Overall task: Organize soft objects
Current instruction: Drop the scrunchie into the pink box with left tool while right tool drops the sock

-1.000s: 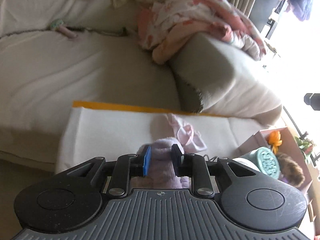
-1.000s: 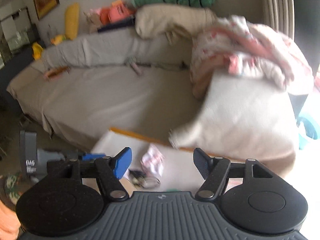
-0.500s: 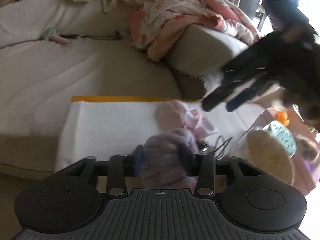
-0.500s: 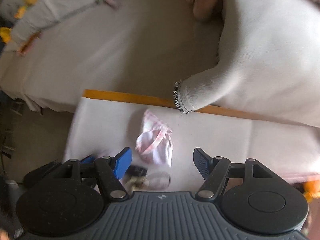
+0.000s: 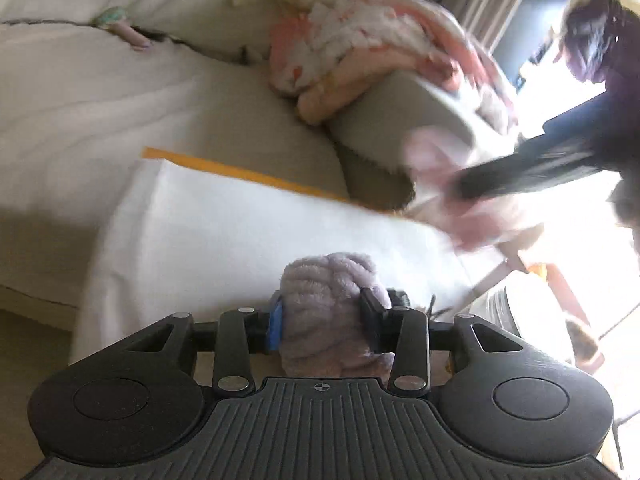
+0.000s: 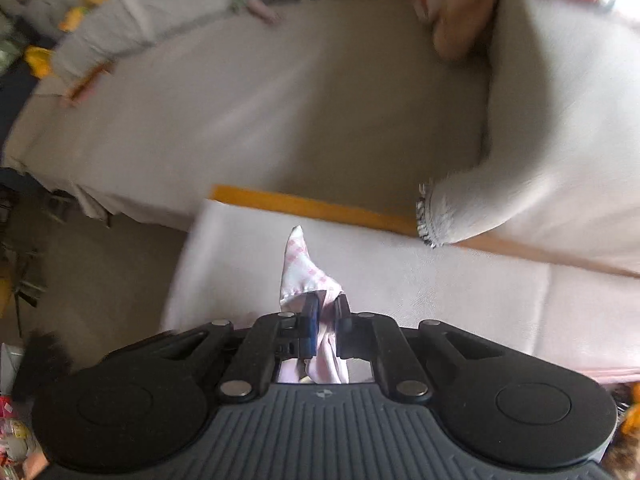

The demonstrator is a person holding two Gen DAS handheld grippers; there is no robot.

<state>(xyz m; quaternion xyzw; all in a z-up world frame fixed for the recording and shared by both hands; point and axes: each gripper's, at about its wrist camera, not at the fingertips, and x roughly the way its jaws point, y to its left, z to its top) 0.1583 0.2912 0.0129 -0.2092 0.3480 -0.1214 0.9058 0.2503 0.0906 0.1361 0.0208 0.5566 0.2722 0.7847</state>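
My left gripper (image 5: pixel 322 320) is shut on a fluffy lilac rolled sock (image 5: pixel 328 300) and holds it above the white cloth-covered table (image 5: pixel 208 232). My right gripper (image 6: pixel 326 314) is shut on a small pink-and-white patterned cloth (image 6: pixel 302 268), lifted above the same white table (image 6: pixel 440 292); the cloth's tip sticks up past the fingers. In the left wrist view the right gripper (image 5: pixel 520 172) shows as a dark blur at the right with the pink cloth (image 5: pixel 460 200) hanging from it.
A beige sofa (image 5: pixel 100 92) runs behind the table, with a grey cushion (image 5: pixel 400 128) and a pink-white blanket (image 5: pixel 380 40) on it. An orange strip (image 6: pixel 312 204) edges the table's far side. Clutter lies on the floor at left (image 6: pixel 24 280).
My right gripper came down, shut on the pink cloth and lifted it off the table. My left gripper kept its hold on the lilac sock and shifted slightly.
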